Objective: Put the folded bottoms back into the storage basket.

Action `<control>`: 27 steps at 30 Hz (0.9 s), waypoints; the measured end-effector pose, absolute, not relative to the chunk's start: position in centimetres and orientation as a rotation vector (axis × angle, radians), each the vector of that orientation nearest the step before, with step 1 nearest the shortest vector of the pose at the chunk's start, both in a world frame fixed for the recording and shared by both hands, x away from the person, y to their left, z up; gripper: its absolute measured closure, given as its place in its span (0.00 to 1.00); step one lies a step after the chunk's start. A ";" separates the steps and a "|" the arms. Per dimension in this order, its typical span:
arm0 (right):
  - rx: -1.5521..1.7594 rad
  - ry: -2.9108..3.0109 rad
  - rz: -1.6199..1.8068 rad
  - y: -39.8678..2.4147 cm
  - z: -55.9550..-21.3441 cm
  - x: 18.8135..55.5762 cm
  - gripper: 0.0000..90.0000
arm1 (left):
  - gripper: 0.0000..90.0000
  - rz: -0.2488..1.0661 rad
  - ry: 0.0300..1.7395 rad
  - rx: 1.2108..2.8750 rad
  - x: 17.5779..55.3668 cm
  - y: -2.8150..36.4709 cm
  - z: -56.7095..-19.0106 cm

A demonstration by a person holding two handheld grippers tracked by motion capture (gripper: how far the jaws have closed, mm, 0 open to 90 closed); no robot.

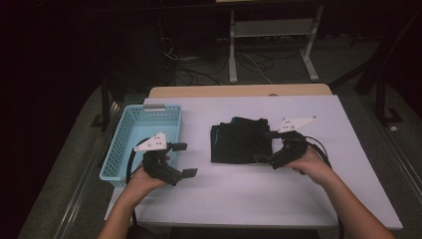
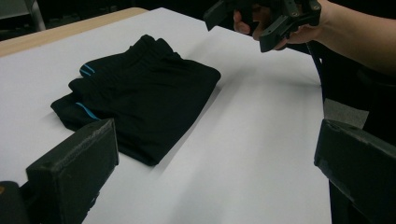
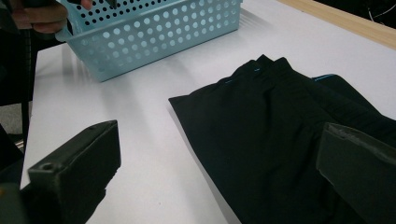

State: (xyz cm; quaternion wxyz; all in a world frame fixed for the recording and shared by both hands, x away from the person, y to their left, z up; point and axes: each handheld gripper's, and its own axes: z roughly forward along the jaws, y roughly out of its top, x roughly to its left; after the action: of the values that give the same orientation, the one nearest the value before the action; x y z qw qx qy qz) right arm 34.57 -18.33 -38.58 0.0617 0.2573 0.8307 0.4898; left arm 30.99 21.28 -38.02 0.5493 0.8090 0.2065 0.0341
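Observation:
A folded black garment (image 1: 238,142) with thin blue stripes lies flat in the middle of the white table top (image 1: 249,199). My right gripper (image 1: 264,147) is at the garment's right edge, open, its jaws spread wide over the cloth (image 3: 289,130) with nothing held. My left gripper (image 1: 183,159) hovers open left of the garment, beside a light blue perforated basket (image 1: 142,134). In the left gripper view the garment (image 2: 140,98) lies ahead between my open jaws, apart from them, and the right gripper (image 2: 261,18) sits beyond it.
The basket (image 3: 154,32) stands at the table's left edge and looks empty. A wooden strip (image 1: 239,91) runs along the far edge. Cables and a metal stand (image 1: 271,45) are on the dark floor behind.

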 end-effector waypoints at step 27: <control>0.730 2.623 1.453 -15.3 -39.4 37.0 0.18 | 0.00 0.075 0.499 1.906 31.1 21.5 -38.1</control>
State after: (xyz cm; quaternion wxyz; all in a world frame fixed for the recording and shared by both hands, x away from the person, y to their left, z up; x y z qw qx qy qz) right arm 36.97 -15.33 -39.38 0.0276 0.2364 0.8496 0.4707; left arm 31.07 21.45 -38.11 0.5523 0.8060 0.2109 0.0315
